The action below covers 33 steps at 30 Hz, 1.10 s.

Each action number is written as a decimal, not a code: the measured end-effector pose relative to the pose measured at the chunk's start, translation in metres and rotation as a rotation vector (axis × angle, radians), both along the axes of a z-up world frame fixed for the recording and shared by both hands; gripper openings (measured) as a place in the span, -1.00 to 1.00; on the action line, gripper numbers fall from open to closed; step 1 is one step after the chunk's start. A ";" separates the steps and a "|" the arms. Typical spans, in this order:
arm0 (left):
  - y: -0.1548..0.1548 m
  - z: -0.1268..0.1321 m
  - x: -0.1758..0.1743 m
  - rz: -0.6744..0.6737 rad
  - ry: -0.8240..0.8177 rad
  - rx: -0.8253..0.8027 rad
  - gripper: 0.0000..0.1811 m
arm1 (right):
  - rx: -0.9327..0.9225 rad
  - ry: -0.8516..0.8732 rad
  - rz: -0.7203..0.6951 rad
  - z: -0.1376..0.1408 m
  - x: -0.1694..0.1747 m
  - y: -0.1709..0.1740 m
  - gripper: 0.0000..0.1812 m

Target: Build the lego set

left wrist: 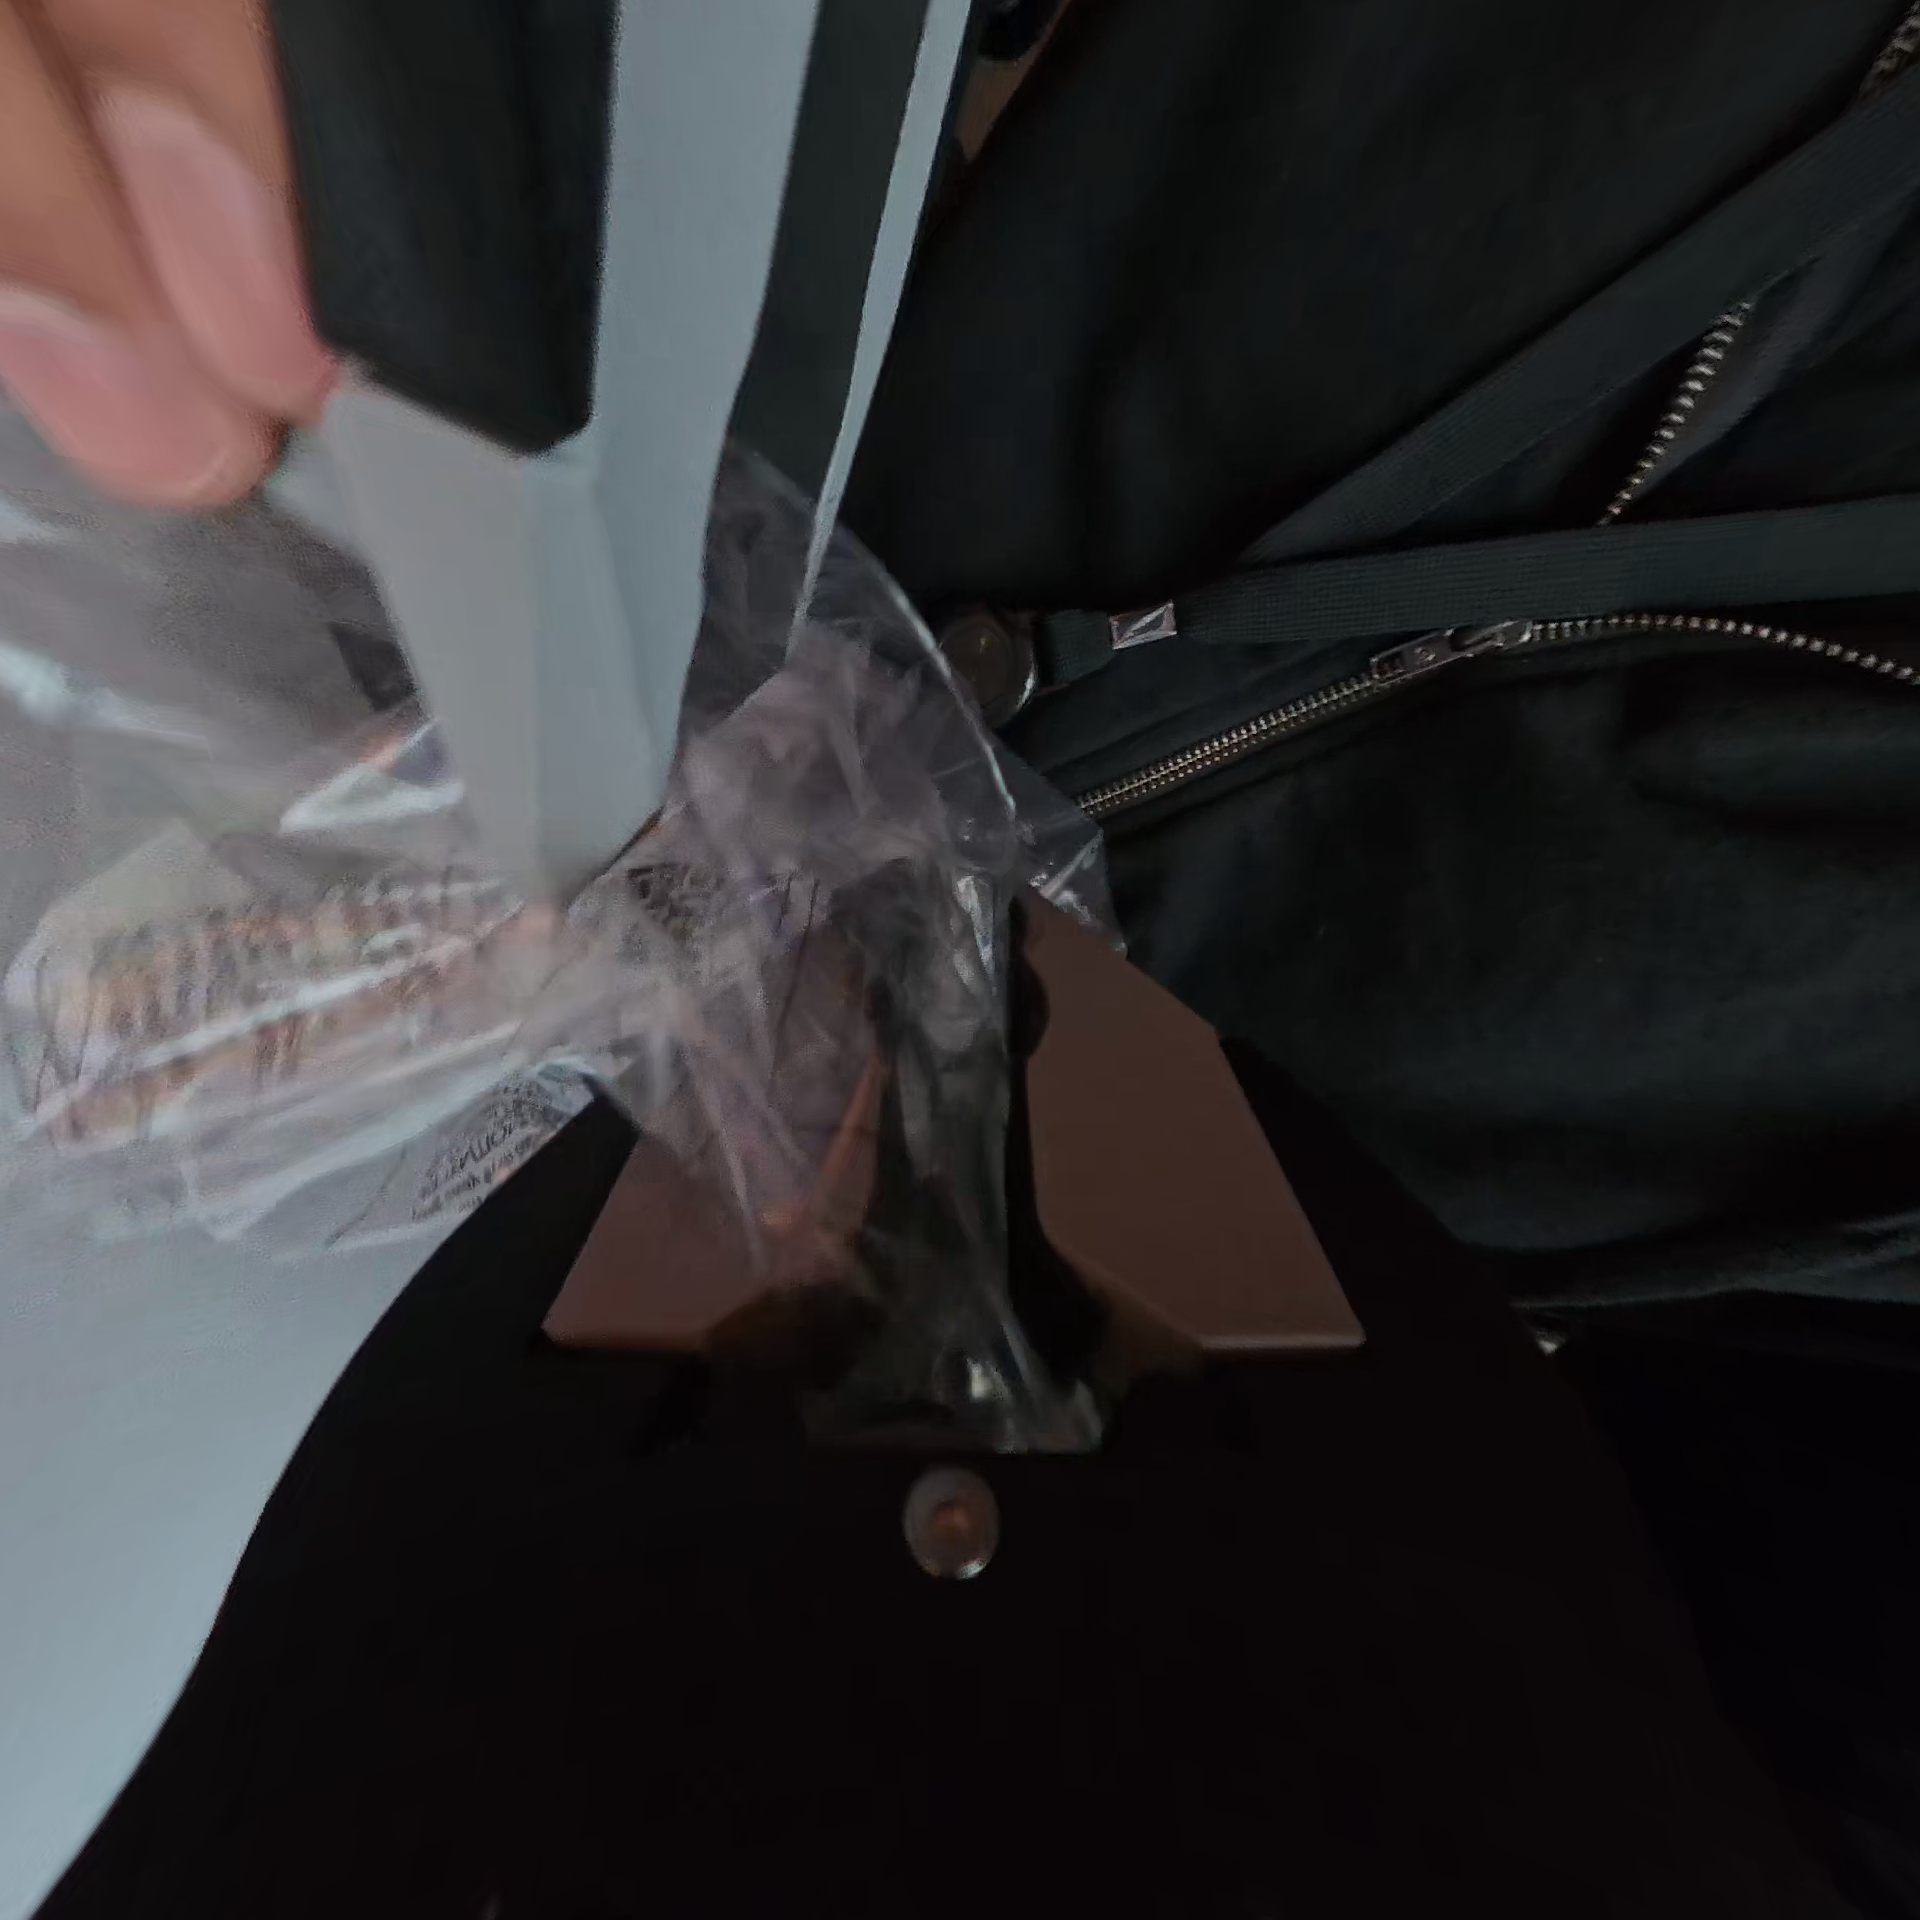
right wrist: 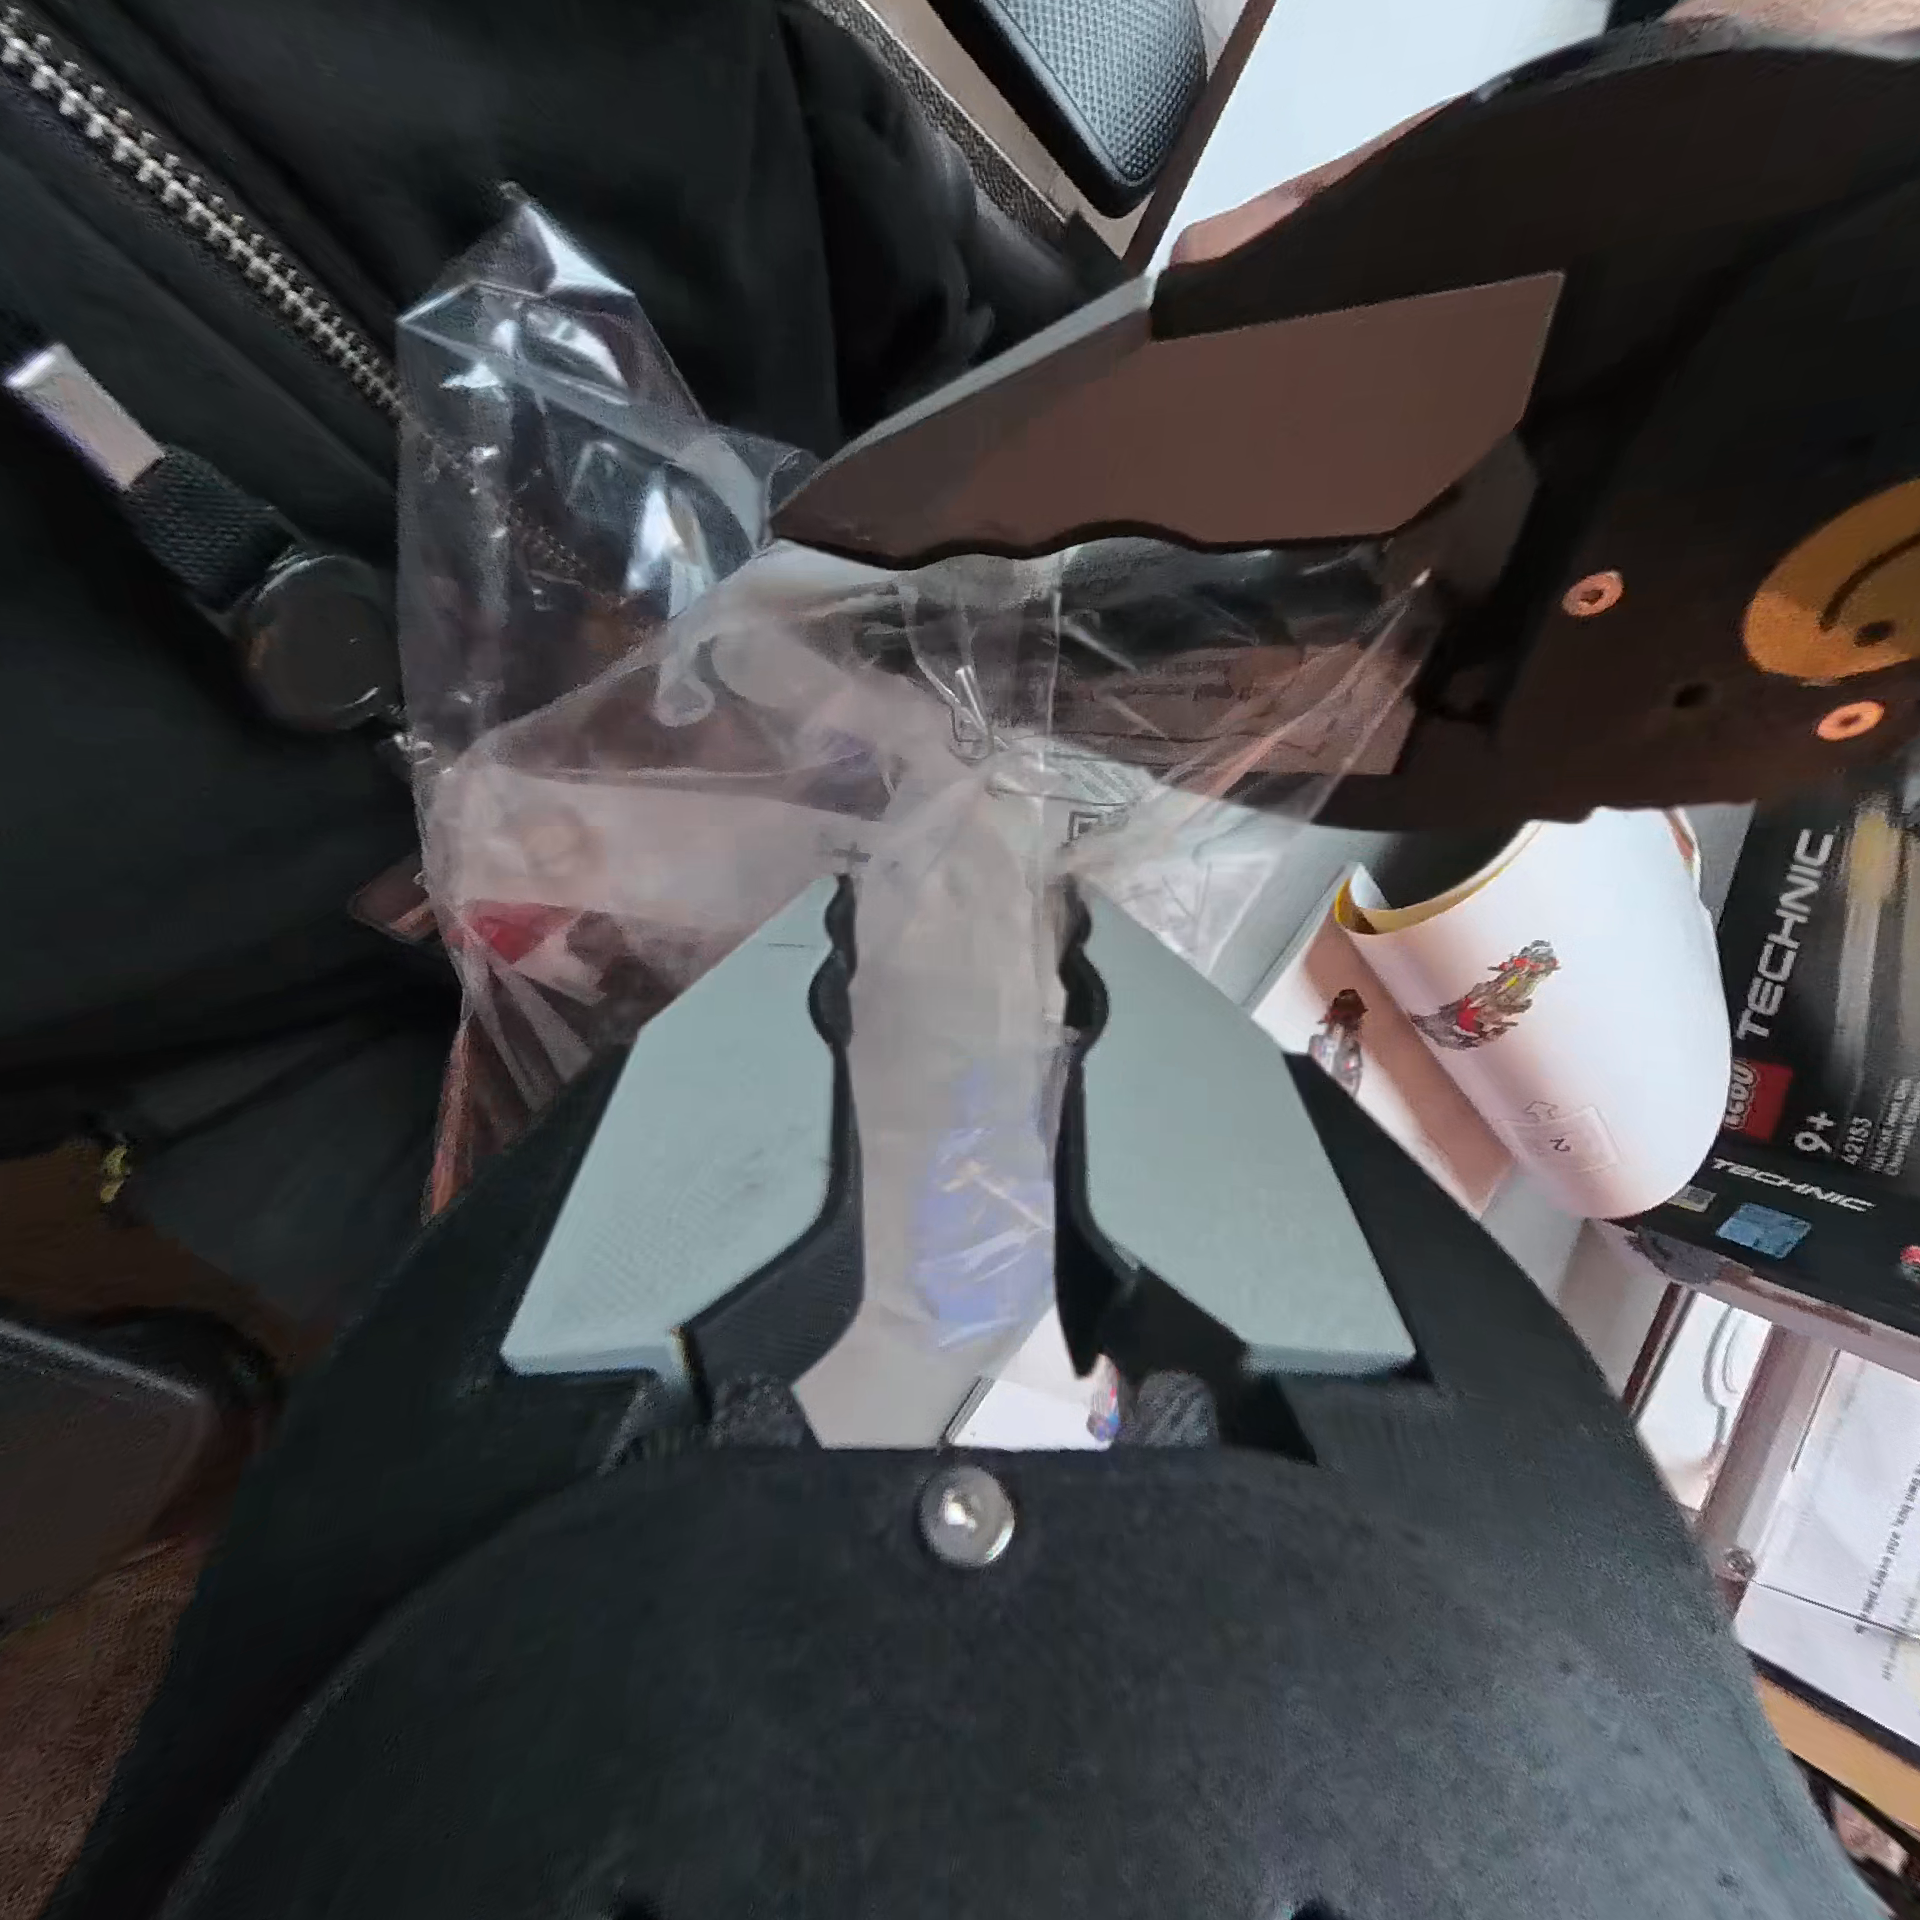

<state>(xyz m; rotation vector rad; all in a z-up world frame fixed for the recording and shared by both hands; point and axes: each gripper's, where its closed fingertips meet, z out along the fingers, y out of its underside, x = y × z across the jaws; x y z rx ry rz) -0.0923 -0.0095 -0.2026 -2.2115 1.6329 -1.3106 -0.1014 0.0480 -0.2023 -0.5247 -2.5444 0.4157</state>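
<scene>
A clear plastic bag [left wrist: 810, 831] of Lego pieces is bunched between the brown fingers of my left gripper [left wrist: 883, 935], which is shut on it. In the right wrist view the bag [right wrist: 644, 727] hangs in front of a black jacket, with the left gripper [right wrist: 1195, 436] reaching in from the upper right. My right gripper [right wrist: 956, 894] has its grey fingers [right wrist: 717, 1122] apart. Part of the bag, with blue pieces [right wrist: 977, 1195] inside, lies loosely in the gap. A blurred hand [left wrist: 135, 312] is at the bag's far end.
A person's black zipped jacket [left wrist: 1455, 520] fills the space behind the bag. A white mug with pictures [right wrist: 1538, 1018] and a black Lego box [right wrist: 1829, 1018] stand on the white table at the right. Papers [right wrist: 1829, 1558] lie on a lower shelf. Some 6 cm of space lies between my two pairs of fingers.
</scene>
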 end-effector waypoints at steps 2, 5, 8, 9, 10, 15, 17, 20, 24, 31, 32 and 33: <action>0.005 0.002 -0.004 0.053 0.010 0.018 -0.77 | -0.019 -0.017 0.008 0.005 0.006 -0.001 -0.71; 0.018 0.004 -0.022 0.149 0.069 0.127 -0.59 | -0.091 -0.084 0.005 0.009 0.019 -0.004 -0.81; 0.032 0.021 -0.032 0.267 0.045 0.251 -0.53 | -0.132 -0.111 -0.017 0.009 0.024 0.000 -0.88; 0.033 0.029 -0.032 0.285 0.021 0.281 -0.54 | -0.129 -0.087 -0.038 0.011 0.020 0.004 -0.87; 0.034 0.033 -0.033 0.297 0.010 0.306 -0.58 | -0.127 -0.057 -0.048 0.013 0.016 0.007 -0.85; 0.041 0.040 -0.030 0.351 -0.052 0.316 -0.77 | -0.053 0.062 -0.099 0.022 0.006 0.019 -0.64; 0.043 0.046 -0.029 0.379 -0.119 0.310 -0.92 | -0.023 0.144 -0.184 0.027 0.000 0.032 -0.34; 0.051 0.040 -0.032 0.444 -0.141 0.329 -0.99 | -0.052 0.238 -0.277 0.033 0.005 0.047 -0.21; 0.051 0.030 -0.038 0.478 -0.186 0.296 -1.00 | -0.175 0.281 -0.430 0.026 0.027 0.080 -0.07; 0.047 0.026 -0.038 0.440 -0.238 0.293 -1.00 | -0.727 0.179 -0.650 0.003 0.052 0.109 0.05; 0.045 0.026 -0.038 0.426 -0.241 0.294 -1.00 | -0.795 0.131 -0.663 -0.003 0.055 0.108 0.06; 0.043 0.027 -0.039 0.415 -0.245 0.293 -1.00 | -0.864 0.083 -0.677 -0.009 0.057 0.106 0.08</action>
